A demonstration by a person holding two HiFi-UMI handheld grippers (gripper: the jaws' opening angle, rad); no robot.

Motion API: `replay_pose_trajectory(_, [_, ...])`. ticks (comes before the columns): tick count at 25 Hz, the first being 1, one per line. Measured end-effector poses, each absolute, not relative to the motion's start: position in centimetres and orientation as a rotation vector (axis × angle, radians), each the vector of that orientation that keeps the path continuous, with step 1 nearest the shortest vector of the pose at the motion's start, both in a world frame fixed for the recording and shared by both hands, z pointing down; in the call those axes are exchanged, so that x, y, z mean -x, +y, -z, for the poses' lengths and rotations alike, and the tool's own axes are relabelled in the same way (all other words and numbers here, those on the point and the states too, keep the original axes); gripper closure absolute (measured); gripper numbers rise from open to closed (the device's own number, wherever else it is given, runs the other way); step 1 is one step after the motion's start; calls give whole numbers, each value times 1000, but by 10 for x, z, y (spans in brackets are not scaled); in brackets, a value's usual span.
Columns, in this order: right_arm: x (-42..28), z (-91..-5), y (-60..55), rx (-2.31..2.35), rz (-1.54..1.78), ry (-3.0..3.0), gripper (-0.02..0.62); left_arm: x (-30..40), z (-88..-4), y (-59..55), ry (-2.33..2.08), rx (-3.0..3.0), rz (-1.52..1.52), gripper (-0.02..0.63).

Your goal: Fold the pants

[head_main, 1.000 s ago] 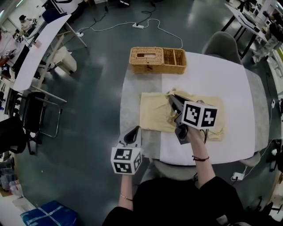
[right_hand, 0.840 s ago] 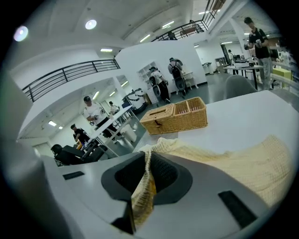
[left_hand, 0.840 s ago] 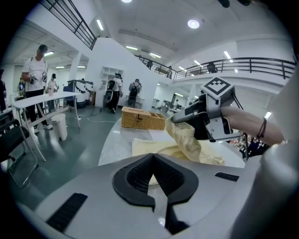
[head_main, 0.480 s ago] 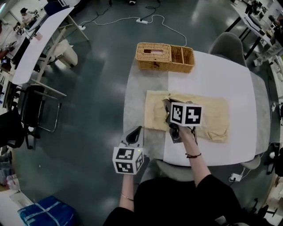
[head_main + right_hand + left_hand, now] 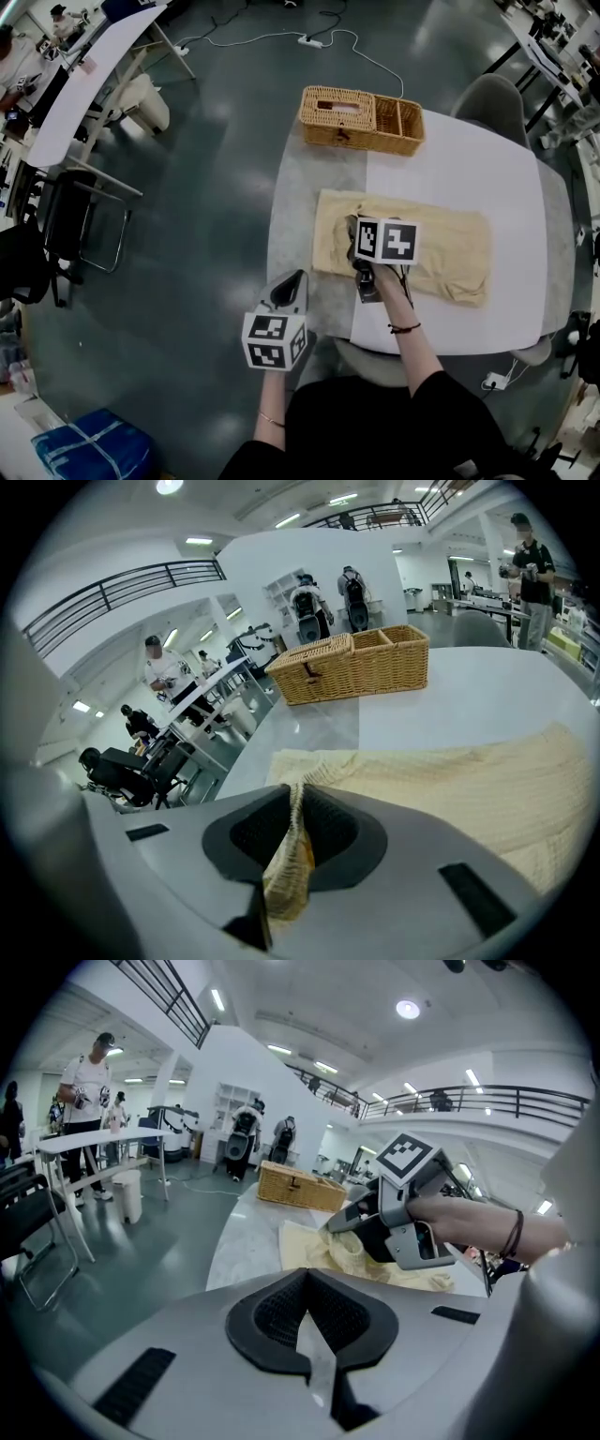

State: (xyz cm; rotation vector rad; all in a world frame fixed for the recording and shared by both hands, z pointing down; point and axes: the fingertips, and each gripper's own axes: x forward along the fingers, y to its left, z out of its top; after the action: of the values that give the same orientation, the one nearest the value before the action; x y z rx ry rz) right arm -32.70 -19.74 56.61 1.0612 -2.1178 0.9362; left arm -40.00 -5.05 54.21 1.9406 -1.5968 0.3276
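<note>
Beige pants (image 5: 441, 246) lie spread across the middle of the table (image 5: 450, 159). My right gripper (image 5: 359, 251) is over their left part, shut on a bunched fold of the cloth; in the right gripper view the fabric (image 5: 286, 874) runs between the pads of that gripper (image 5: 298, 794) while the rest of the pants (image 5: 450, 780) lies flat ahead. The left gripper view shows the right gripper (image 5: 336, 1225) pinching the cloth (image 5: 349, 1249) just above the table. My left gripper (image 5: 291, 281) hangs off the table's near-left edge, its jaws (image 5: 307, 1274) together with nothing in them.
A wicker basket (image 5: 361, 120) stands at the table's far edge. A grey chair (image 5: 492, 98) sits behind the table at the right. Left of the table are a white desk (image 5: 84, 84) and black chairs (image 5: 56, 234); people stand in the background.
My right gripper has come down and moved left with the pinched fold, so the raised cloth now lies lower over the pants. The left gripper has hardly moved.
</note>
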Motion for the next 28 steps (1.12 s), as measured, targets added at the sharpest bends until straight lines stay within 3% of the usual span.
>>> replay_pose_trajectory(19, [341,-596,-184,-997,-867,-2031,548,408,-554,-40,-1588,-1901,-309,598])
replay_pose_trajectory(20, [343,-597,-182,-977,-873,-2038,540,408,-554,-40,-1588,-1900,-309,598])
replay_pose_trajectory(22, [350,-597,-179,-944,-892,-2053,464,409,-554,-41,-1587,-1900,-306,598])
replay_pose_trajectory(28, [356,-593,-175,-938,-840,-2074,421,406,-552,-41,-1588,-1907,-306,598])
